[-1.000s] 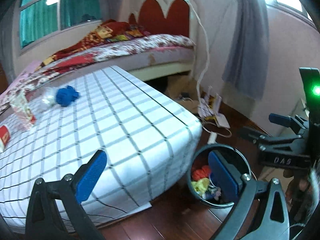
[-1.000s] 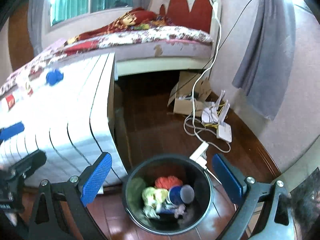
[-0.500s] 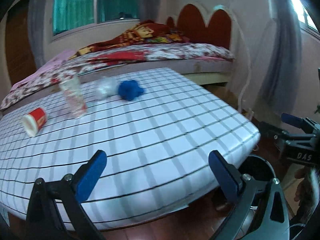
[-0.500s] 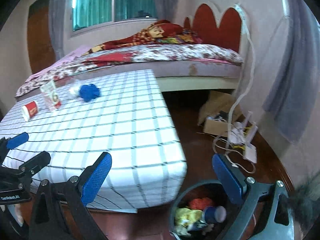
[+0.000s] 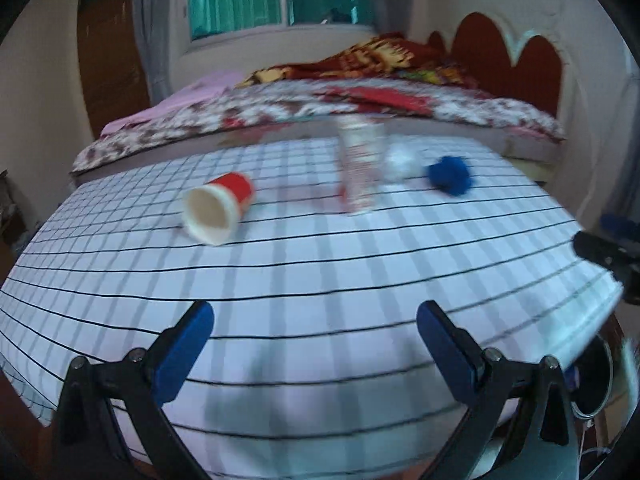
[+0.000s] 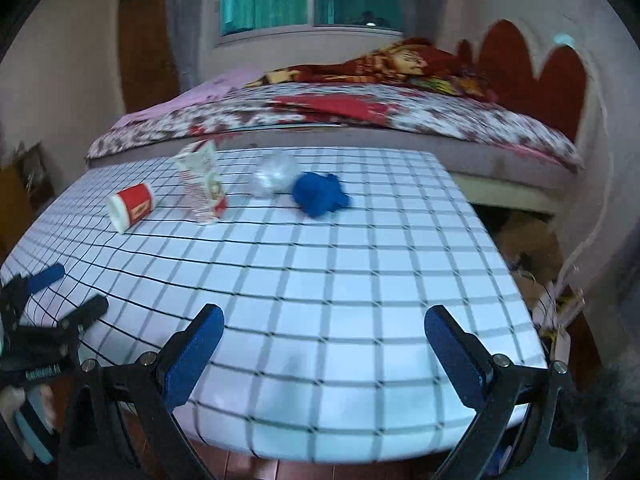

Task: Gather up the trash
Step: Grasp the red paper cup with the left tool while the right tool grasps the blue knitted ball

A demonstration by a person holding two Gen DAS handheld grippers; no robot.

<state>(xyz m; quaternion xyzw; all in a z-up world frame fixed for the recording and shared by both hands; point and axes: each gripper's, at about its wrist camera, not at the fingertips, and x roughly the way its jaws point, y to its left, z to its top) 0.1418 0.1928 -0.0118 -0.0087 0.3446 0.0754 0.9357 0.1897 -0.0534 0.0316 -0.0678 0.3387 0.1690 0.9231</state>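
Observation:
On the checked tablecloth (image 5: pixel 320 280) lie a tipped red paper cup (image 5: pixel 218 210), an upright red-and-white paper carton (image 5: pixel 360 168), a crumpled clear plastic wad (image 5: pixel 400 162) and a crumpled blue wad (image 5: pixel 450 176). The right wrist view shows the same cup (image 6: pixel 130 206), carton (image 6: pixel 204 186), plastic wad (image 6: pixel 274 176) and blue wad (image 6: pixel 320 194). My left gripper (image 5: pixel 314 350) is open and empty over the table's near edge. My right gripper (image 6: pixel 324 354) is open and empty, also at the near edge, far short of the trash.
A bed with a floral cover (image 6: pixel 360 116) and red headboard (image 6: pixel 540 76) stands behind the table. A cardboard box and cables (image 6: pixel 532 248) lie on the floor to the right. The rim of the black bin (image 5: pixel 596 384) shows below the table's right corner.
Both grippers swung away from the black bin on the floor and up to the left, so they now face the table top and its trash. Both stayed open and empty.

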